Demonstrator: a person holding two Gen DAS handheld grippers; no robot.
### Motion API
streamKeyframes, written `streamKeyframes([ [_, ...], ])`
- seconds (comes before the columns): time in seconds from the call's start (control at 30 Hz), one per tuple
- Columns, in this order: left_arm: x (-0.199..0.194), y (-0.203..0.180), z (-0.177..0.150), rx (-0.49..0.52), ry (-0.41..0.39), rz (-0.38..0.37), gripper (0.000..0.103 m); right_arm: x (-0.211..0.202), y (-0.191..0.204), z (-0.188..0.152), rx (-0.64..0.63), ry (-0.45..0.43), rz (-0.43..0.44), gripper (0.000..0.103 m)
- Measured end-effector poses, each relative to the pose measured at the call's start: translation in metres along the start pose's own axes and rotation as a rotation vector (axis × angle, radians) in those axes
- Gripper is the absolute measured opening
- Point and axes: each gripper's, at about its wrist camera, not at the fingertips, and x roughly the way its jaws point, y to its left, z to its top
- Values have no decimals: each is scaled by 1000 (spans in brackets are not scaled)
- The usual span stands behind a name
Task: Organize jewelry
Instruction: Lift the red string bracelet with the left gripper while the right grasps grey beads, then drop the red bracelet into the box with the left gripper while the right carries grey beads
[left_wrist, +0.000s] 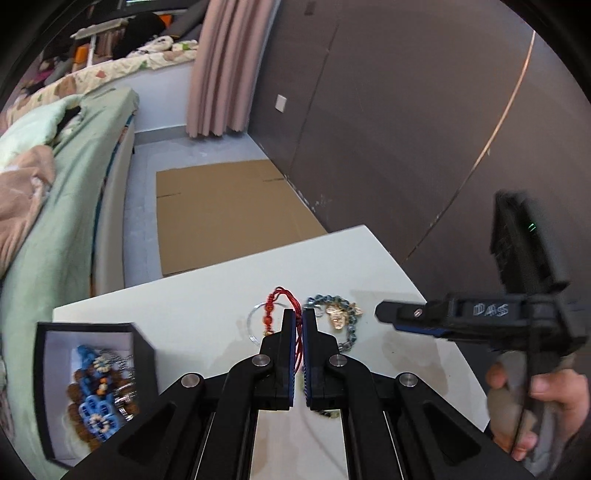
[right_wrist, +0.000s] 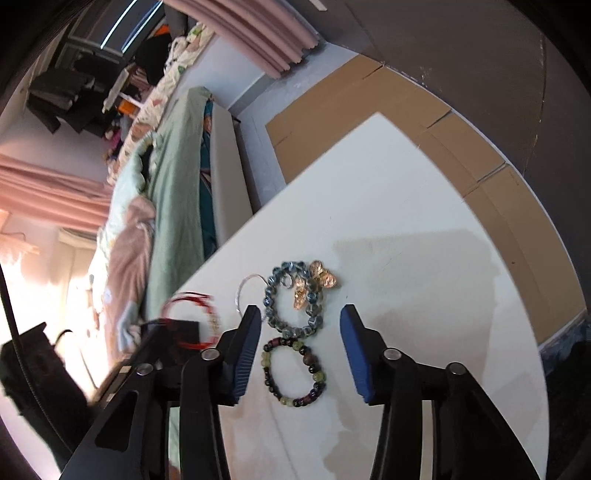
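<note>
Judging from the black square box (left_wrist: 142, 341) already holding blue knotted pieces, we are partway. Our left gripper (left_wrist: 299, 325) is clenched on the red cord bracelet (left_wrist: 291, 301); our right gripper (right_wrist: 301, 328) stands released over the blue-grey bead bracelet (right_wrist: 275, 319) and the dark mixed-bead bracelet (right_wrist: 271, 386), both left on the white table (right_wrist: 406, 184).

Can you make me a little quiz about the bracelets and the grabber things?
1. True or false: the left gripper is shut on the red cord bracelet.
2. What lies between the right gripper's open jaws? A) a ring B) the blue bead bracelet C) a watch
3. Fill in: the black box already holds some ____.

Key: 1 true; 2 B; 3 jewelry.
</note>
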Motion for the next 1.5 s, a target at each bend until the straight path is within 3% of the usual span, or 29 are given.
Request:
streamKeyframes([
  [0.17,-18,25,-2,-73,-47,-28,3,20,11,-4,-48,24,-59,38],
  [0.37,-41,38,0,-84,-87,-39,3,33,21,-5,-103,6,-141,34],
  [0.53,-60,52,1,-109,-122,-44,3,38,26,-6,-138,-32,-208,21],
  [0.57,-64,55,2,-114,-130,-45,3,38,26,-6,-140,-33,-215,13],
  [0.7,-81,68,0,-128,-153,-36,3,37,26,-7,-144,-43,-231,12],
  [1.0,-110,97,-7,-160,-168,-2,3,2,56,-16,-151,-141,-73,12],
  [1.07,-109,102,-9,-176,-154,-1,3,-4,64,-20,-162,-160,-24,12],
  [1.17,-100,110,-11,-206,-105,-61,3,-9,78,-28,-179,-172,36,12],
  [1.23,-90,114,-12,-226,-46,-36,3,-10,88,-32,-197,-178,66,12],
  [1.33,-89,119,-14,-239,-54,-11,6,-11,105,-39,-227,-181,125,12],
  [1.37,-91,122,-14,-244,-61,-2,8,-11,109,-41,-236,-181,145,12],
  [1.4,-94,124,-13,-245,-72,7,23,-10,114,-43,-244,-181,163,12],
  [1.43,-96,126,-13,-248,-79,18,63,-10,120,-45,-253,-180,186,12],
  [1.47,-99,129,-12,-255,-90,28,90,-9,125,-47,-260,-179,206,12],
  [1.5,-103,132,-13,-264,-117,28,102,-8,130,-49,-267,-177,224,12],
])
